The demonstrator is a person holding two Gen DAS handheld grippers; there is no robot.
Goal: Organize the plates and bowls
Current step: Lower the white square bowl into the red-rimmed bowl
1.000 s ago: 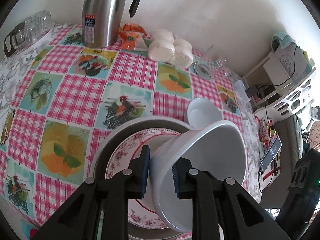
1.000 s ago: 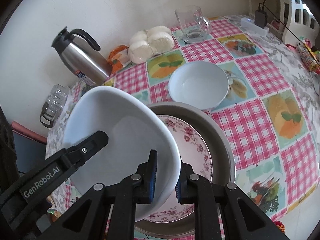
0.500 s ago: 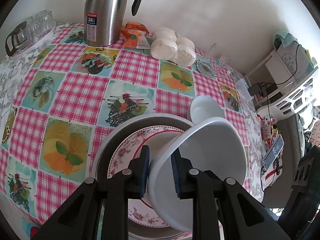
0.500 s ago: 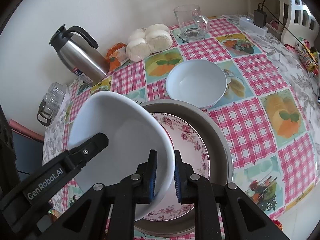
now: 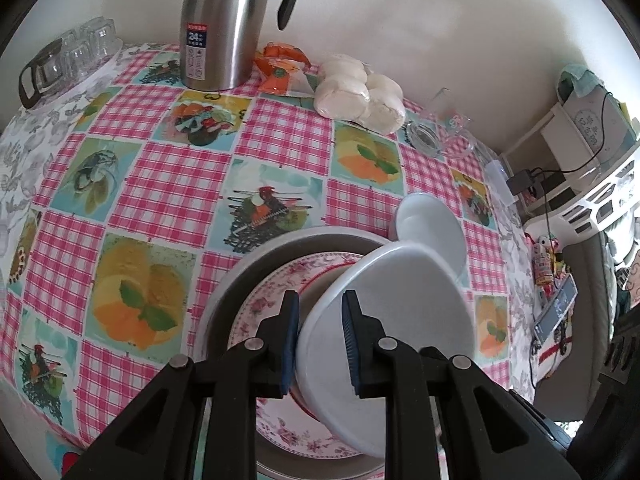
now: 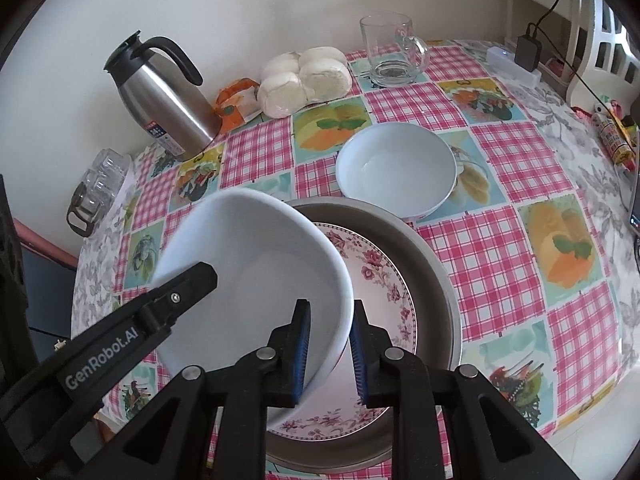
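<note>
Tablecloth point(image 5: 168, 184) pink check with fruit squares, against white wall point(image 6: 248, 4); both grippers' jaws grasping white bowl point(image 6: 260, 272) rim.

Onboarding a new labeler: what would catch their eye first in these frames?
The white bowl, tilted and pinched at opposite rims by the left gripper and right gripper, above the floral plate in the grey pan. Behind sit a second white bowl and a steel jug.
</note>
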